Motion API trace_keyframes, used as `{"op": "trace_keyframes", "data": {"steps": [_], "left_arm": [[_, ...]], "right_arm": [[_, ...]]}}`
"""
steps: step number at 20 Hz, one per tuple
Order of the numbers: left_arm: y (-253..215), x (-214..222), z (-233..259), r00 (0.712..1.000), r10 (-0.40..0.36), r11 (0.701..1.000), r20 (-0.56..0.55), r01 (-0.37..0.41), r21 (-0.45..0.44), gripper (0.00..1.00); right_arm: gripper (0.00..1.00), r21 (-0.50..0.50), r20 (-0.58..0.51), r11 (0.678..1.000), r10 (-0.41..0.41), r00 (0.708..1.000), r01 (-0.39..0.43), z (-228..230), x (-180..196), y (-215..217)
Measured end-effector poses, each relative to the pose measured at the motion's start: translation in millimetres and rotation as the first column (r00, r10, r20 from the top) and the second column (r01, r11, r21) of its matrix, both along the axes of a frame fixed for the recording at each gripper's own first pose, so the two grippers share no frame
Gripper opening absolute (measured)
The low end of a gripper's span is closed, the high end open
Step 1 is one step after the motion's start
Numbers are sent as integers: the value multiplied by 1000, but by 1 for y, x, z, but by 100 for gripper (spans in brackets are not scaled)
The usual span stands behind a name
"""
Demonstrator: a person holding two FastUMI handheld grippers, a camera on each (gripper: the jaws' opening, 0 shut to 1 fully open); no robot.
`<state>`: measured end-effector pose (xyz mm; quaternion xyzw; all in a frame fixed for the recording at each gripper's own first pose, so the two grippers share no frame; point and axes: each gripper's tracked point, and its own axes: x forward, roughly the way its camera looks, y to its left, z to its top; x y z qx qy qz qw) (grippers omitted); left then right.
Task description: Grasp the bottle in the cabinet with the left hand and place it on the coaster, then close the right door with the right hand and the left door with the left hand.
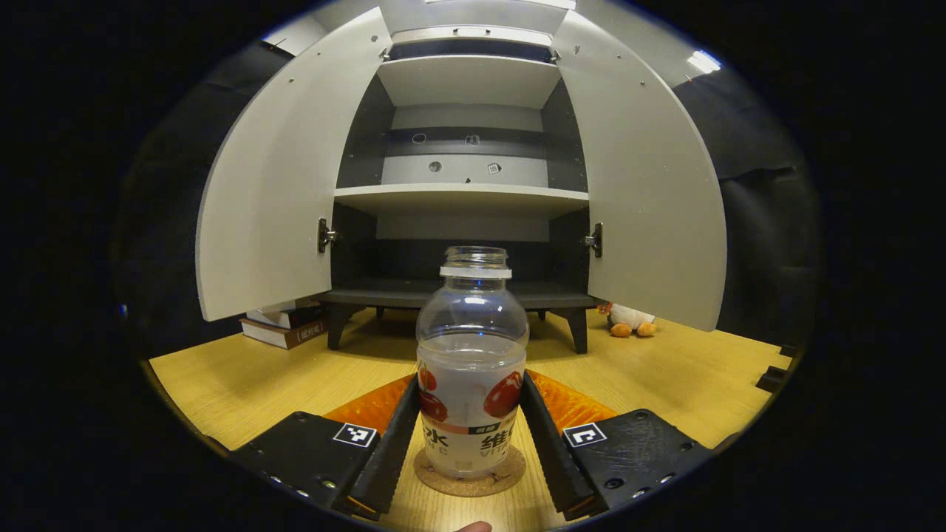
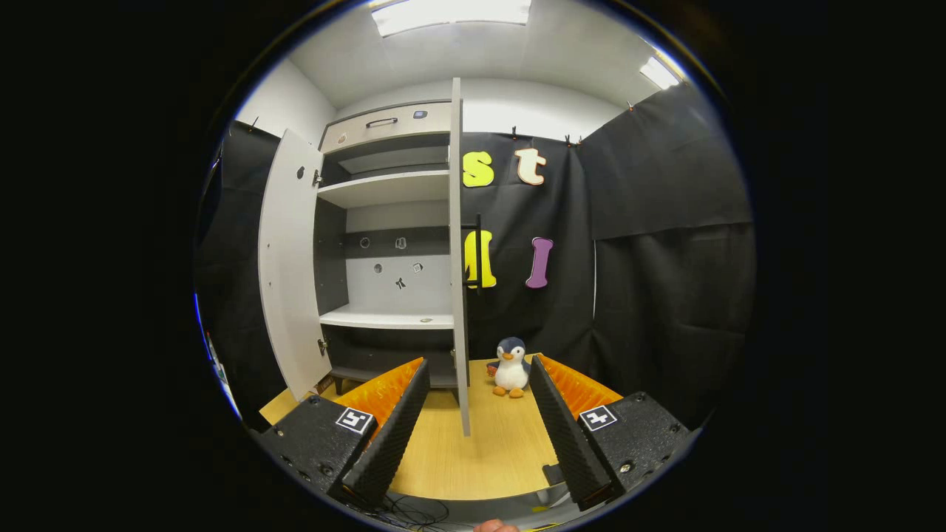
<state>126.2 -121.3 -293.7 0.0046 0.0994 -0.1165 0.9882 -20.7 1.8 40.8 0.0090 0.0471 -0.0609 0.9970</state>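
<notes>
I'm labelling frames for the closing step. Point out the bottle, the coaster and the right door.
bottle point(image 1: 471, 384): left gripper view, label.
coaster point(image 1: 473, 484): left gripper view, front rim.
right door point(image 1: 643, 192): left gripper view, inner face.

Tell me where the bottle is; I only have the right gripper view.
Observer: The bottle stands upright on the cork coaster, on the table in front of the cabinet.
Operator: Report the left gripper.
Observer: The left gripper has both fingers against the bottle's sides.
Operator: Check the cap.
Observer: There is no cap on it; the mouth is open.
</notes>
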Motion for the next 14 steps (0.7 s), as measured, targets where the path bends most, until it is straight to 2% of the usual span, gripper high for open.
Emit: {"op": "trace_keyframes", "data": {"steps": [6, 7, 8, 11, 14], "left_arm": [[-2, -6, 0, 1000, -25, 1000, 4, 25, -9, 78], [-2, -8, 3, 1000, -27, 999, 9, 28, -16, 84], [-4, -9, 7, 999, -33, 999, 18, 33, -15, 80], [-2, -9, 16, 998, -44, 999, 40, 44, -6, 95], [6, -9, 35, 996, -32, 999, 77, 32, -6, 97]], "right_arm": [[83, 13, -7, 1000, -1, 1000, 1, -2, 1, 3], [84, 17, -8, 1000, 1, 1000, -1, -2, 1, 4], [84, 19, -8, 1000, 0, 1000, 0, -2, 0, 4], [84, 27, 0, 1000, -3, 1000, 3, 1, -1, 2], [83, 35, 10, 999, -9, 1000, 8, 1, -3, -2]]}}
